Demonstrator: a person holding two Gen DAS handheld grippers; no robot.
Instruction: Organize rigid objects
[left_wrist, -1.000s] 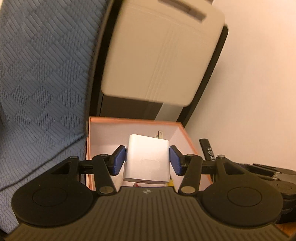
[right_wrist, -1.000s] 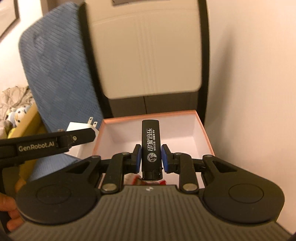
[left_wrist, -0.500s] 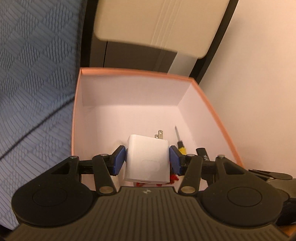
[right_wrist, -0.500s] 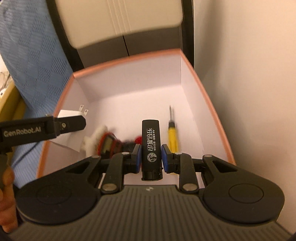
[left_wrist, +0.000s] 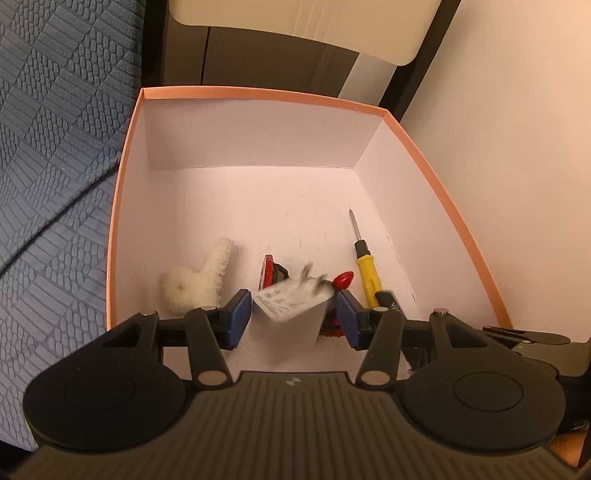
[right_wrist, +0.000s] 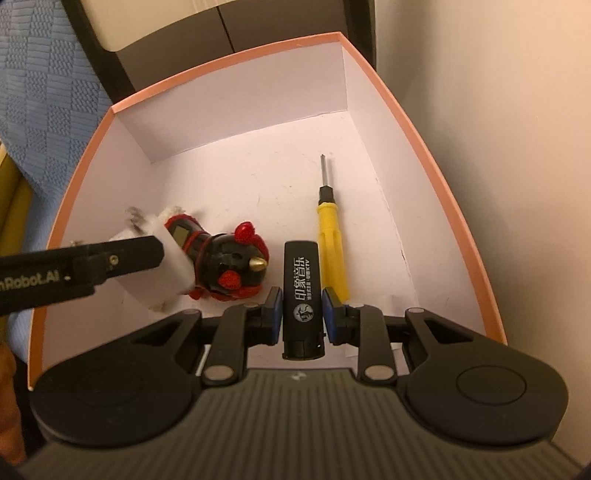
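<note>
A pink-rimmed box (left_wrist: 125, 155) with a white inside fills both views. My left gripper (left_wrist: 293, 314) is open over its near part, and the white plug charger (left_wrist: 291, 310) is blurred and tipped between the spread pads, falling free. The charger also shows in the right wrist view (right_wrist: 162, 273), behind the left gripper's finger (right_wrist: 110, 262). My right gripper (right_wrist: 300, 314) is shut on a black lighter (right_wrist: 301, 295) with white print, held above the box floor beside a yellow screwdriver (right_wrist: 330, 236).
In the box lie a red and black toy (right_wrist: 225, 266), the yellow screwdriver (left_wrist: 367, 266) and a white fluffy piece (left_wrist: 199, 280). A blue textured cushion (left_wrist: 55, 147) lies left of the box, a wall (left_wrist: 517, 110) right, and a beige-and-black chair back (left_wrist: 295, 22) behind.
Both grippers have moved forward and down over the box. My left gripper has opened and let go of the white charger, which now tips and drops. The right still holds the lighter.
</note>
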